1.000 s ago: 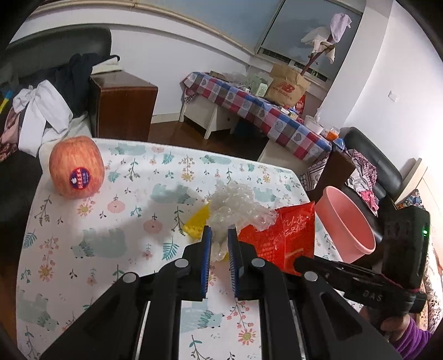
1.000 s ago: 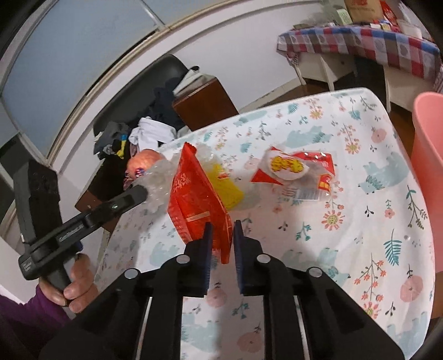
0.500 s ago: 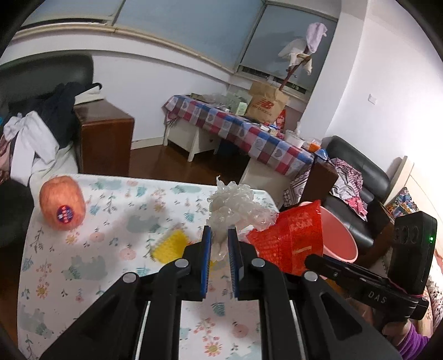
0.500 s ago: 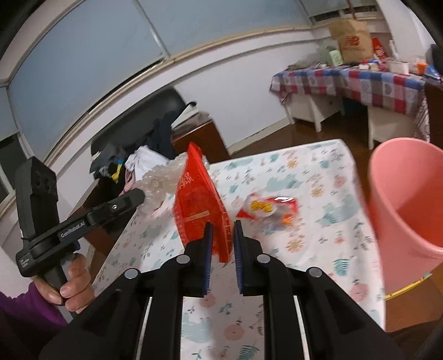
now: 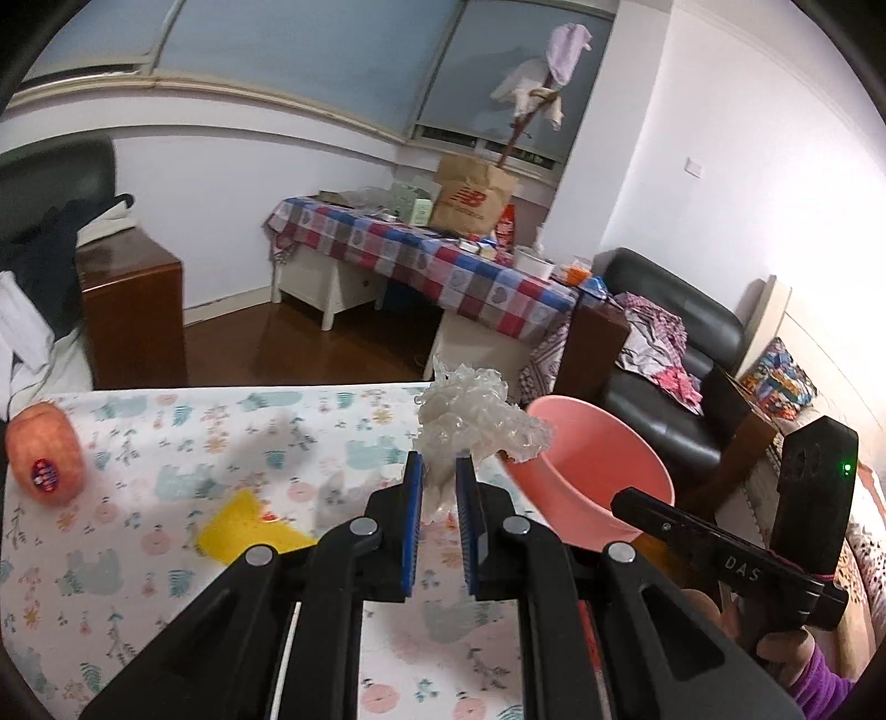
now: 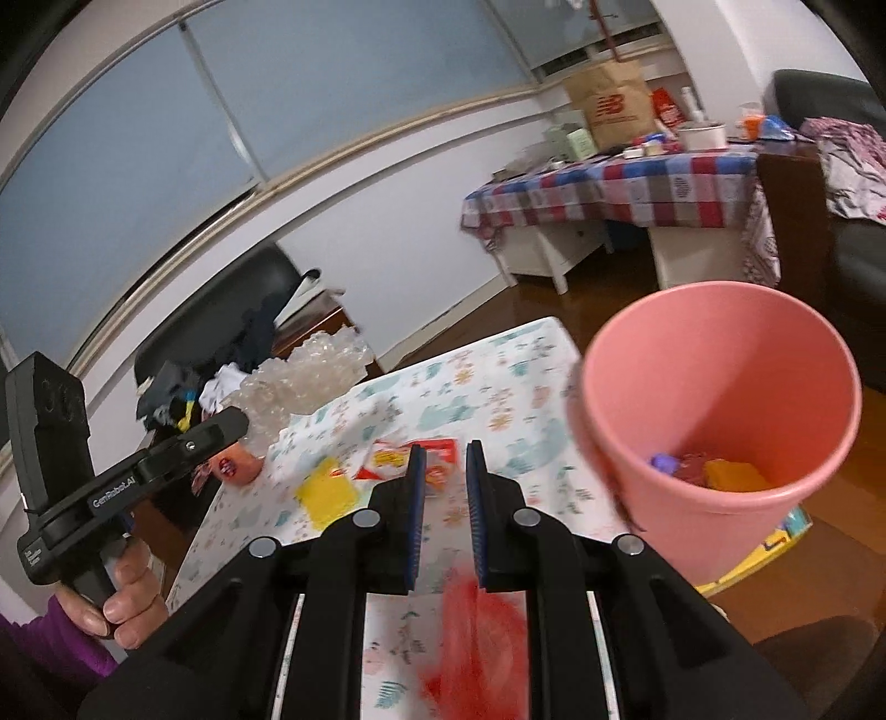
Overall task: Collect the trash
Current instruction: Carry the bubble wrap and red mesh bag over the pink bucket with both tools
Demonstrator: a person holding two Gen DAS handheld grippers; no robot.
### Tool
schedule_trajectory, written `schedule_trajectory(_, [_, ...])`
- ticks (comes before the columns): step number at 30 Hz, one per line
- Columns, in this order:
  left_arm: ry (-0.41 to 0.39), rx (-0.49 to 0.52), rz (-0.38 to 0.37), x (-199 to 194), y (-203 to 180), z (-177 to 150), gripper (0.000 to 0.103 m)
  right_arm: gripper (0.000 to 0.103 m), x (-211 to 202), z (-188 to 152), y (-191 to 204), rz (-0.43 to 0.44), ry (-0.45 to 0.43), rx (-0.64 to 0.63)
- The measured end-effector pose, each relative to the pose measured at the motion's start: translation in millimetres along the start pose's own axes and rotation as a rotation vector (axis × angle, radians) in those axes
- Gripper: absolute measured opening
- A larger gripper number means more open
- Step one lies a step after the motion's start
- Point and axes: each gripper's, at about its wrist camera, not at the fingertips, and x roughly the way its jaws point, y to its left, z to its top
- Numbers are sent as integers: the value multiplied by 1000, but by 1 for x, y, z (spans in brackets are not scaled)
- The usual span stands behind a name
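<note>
Left gripper (image 5: pixel 440 487) pinches crumpled clear plastic (image 5: pixel 476 421), held just beside pink bin (image 5: pixel 598 487). Right gripper (image 6: pixel 446 482) jaws narrow; blurred red wrapper (image 6: pixel 476 642) below them, grip unclear.

A living room with white walls (image 5: pixel 210 183) and wide blue-grey windows (image 5: pixel 310 50) above a dark wooden floor (image 5: pixel 310 354). A side table under a red-and-blue checked cloth (image 5: pixel 443 266) holds a brown paper bag (image 5: pixel 470 194); a black leather sofa (image 5: pixel 681 354) and a brown wooden cabinet (image 5: pixel 133 310) flank it
</note>
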Motion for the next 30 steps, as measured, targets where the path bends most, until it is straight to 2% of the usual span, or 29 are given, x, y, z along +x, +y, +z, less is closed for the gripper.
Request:
schedule_trajectory(4, [22,28,-14,11,-16,0,11,15,-8,-1,-17,5,-4,41])
schedule_trajectory(9, [42,45,-31,18,-27,-3,11,16,-12,-6,-27,48,69,52])
schedule_trajectory(10, [45,47,-33,19,-28,-3,11,23,-11,-9,-28,51,100,48])
schedule_trajectory(11, [48,49,-34,20,-29,-4,11,39,-10,-12,-28,53,122,48])
schedule_trajectory(13, [55,52,-38,23,-31,-5,11,50,-12,-21,-32,78,158,63])
schedule_trajectory(16, [63,50,-40,25,-31,-7,11,51,-12,-35,-32,109,214,82])
schedule_trajectory(22, [80,47,-46,28,-30,-12,11,51,-2,-59,-30,76,288,59])
schedule_trajectory(24, [81,49,-45,29,-30,-12,11,46,3,-66,-23,69,306,20])
schedule_trajectory(25, [80,46,-44,29,-31,-12,11,30,5,-67,-20,69,317,4])
schedule_trajectory(26, [80,45,-44,29,-31,-12,11,18,8,-68,-18,66,328,-7])
schedule_trajectory(28, [81,46,-43,29,-31,-12,11,10,10,-70,-15,67,340,-30])
schedule_trajectory(30, [81,49,-42,29,-32,-13,11,9,5,-68,-12,73,308,-49])
